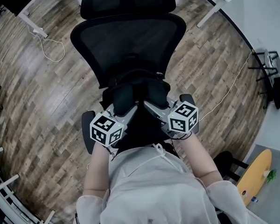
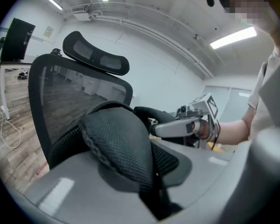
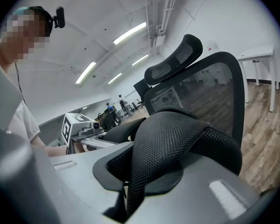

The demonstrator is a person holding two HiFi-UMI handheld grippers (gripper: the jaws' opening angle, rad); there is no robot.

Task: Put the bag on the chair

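At 6 o'clock in the head view, the person's arms hold the left gripper [image 1: 129, 108] and right gripper [image 1: 150, 106] side by side. Each one's fingers [image 2: 60, 185] pinch a mesh strap [image 2: 119, 141] of the black bag [image 1: 136, 91]. The bag is just beyond them, over the seat of the chair [image 1: 130, 36]. The chair's backrest rises toward 12 o'clock above the wooden floor [image 1: 37, 101].

Black mesh bag [image 1: 130, 97], black chair [image 1: 130, 45], brown wood-grain floor [image 1: 37, 101].

Bright ceiling strip lights [image 3: 129, 33], fisheye-warped dark edges, blurry close foreground
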